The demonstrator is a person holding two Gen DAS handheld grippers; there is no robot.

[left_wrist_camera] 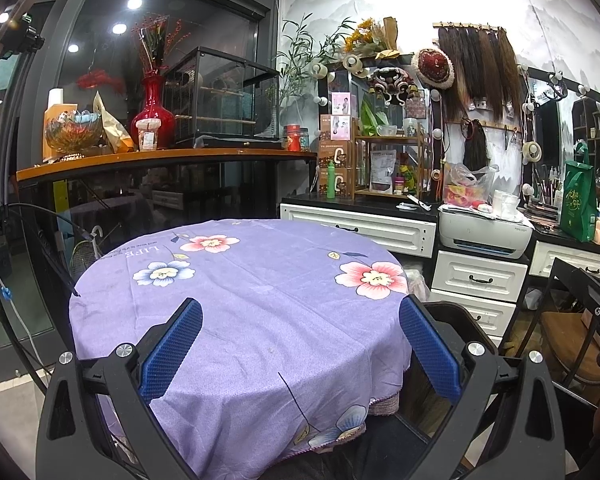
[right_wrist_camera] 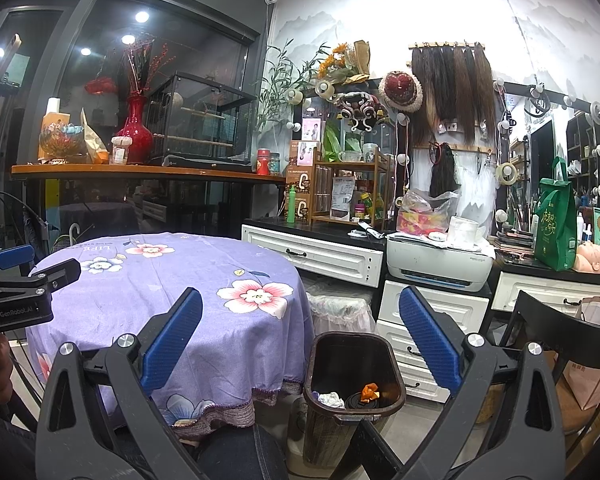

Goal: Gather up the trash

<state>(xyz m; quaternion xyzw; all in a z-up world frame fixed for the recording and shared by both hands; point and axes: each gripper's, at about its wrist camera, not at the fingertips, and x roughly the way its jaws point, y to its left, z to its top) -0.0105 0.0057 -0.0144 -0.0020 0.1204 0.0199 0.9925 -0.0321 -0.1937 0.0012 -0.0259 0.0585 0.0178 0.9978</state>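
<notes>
Both my grippers, left gripper (left_wrist_camera: 300, 344) and right gripper (right_wrist_camera: 300, 344), spread, empty; bin (right_wrist_camera: 354, 384) lower centre holds scraps; tablecloth (left_wrist_camera: 260, 300) bare, so I scan before reaching.

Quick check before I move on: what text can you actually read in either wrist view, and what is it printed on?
"GenRobot.AI": side of the left gripper.
"LIFE": purple tablecloth, upside down; the smaller line beside it is too blurred.
Large "C": brown boxes; their small print is unreadable.
Green bag: gold characters, too blurred to read.
</notes>
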